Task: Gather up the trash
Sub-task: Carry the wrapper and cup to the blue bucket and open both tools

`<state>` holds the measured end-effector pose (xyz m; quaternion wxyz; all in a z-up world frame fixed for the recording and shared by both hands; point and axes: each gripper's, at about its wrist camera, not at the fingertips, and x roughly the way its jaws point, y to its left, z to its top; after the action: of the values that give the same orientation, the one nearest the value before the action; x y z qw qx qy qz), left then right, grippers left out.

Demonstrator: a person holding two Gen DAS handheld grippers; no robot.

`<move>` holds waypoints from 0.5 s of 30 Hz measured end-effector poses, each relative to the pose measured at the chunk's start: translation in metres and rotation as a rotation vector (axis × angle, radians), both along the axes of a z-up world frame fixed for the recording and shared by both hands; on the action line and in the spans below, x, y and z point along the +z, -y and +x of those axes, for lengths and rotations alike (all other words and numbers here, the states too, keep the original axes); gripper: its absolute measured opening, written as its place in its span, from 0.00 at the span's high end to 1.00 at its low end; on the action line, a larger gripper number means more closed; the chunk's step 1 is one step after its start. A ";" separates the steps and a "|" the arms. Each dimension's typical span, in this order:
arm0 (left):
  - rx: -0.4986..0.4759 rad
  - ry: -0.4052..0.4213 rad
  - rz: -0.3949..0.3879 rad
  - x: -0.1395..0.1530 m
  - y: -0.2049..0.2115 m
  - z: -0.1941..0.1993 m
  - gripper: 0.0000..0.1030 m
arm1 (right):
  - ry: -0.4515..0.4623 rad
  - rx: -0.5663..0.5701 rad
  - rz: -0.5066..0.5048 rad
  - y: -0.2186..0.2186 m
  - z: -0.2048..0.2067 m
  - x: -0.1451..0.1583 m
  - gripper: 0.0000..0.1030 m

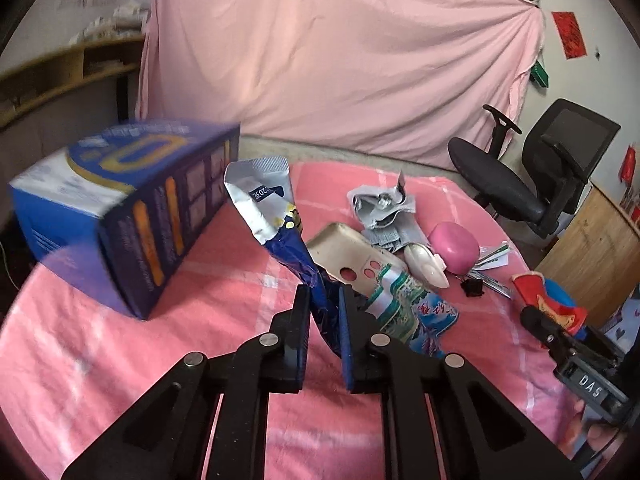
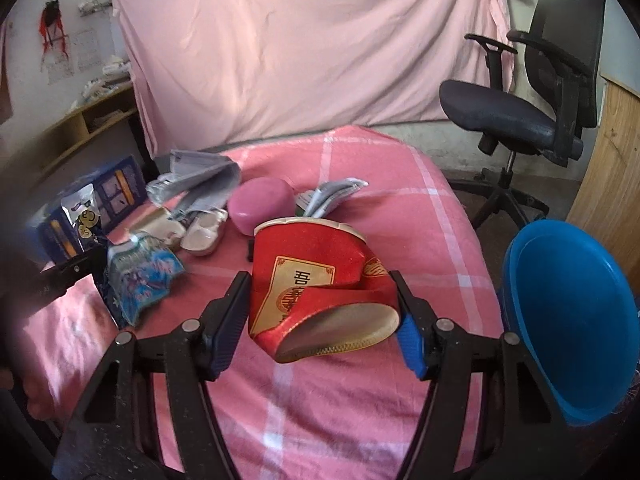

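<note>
My left gripper (image 1: 325, 300) is shut on a blue and silver snack wrapper (image 1: 276, 220), which stands up above the pink checked table (image 1: 120, 360). My right gripper (image 2: 320, 292) is shut on a crushed red paper cup (image 2: 320, 280), its jaws pressing both sides of it. The cup also shows at the right in the left wrist view (image 1: 548, 304). A blue-green printed packet (image 1: 412, 308) lies just right of my left gripper and shows in the right wrist view (image 2: 140, 276). Crumpled grey paper (image 1: 384, 212) lies further back.
A blue carton (image 1: 120, 208) stands at the left. A beige phone case (image 1: 352, 256), a white mouse-like object (image 1: 426, 266) and a pink round box (image 1: 456, 246) lie mid-table. A blue plastic basin (image 2: 568, 316) sits off the table's right edge. A black office chair (image 2: 532, 100) stands behind.
</note>
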<state>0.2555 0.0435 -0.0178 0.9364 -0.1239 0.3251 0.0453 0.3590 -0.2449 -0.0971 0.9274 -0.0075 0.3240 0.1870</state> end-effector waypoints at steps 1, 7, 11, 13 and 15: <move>0.004 0.012 0.025 0.002 0.003 -0.003 0.90 | 0.009 0.003 0.006 0.000 -0.002 0.001 0.24; -0.042 0.052 0.142 0.012 0.027 -0.017 0.90 | 0.059 0.025 0.031 -0.001 -0.016 0.007 0.24; -0.061 0.052 0.121 0.012 0.044 -0.017 0.90 | 0.068 0.021 0.052 0.004 -0.019 0.009 0.24; -0.070 0.074 0.128 0.018 0.053 -0.015 0.90 | 0.074 0.016 0.064 0.008 -0.021 0.009 0.24; -0.077 0.100 0.146 0.027 0.061 -0.013 0.90 | 0.082 0.011 0.080 0.014 -0.025 0.010 0.24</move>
<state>0.2425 -0.0178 0.0095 0.9592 -0.0447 0.2780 0.0266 0.3343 -0.2586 -0.0873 0.9384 0.0202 0.2779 0.2043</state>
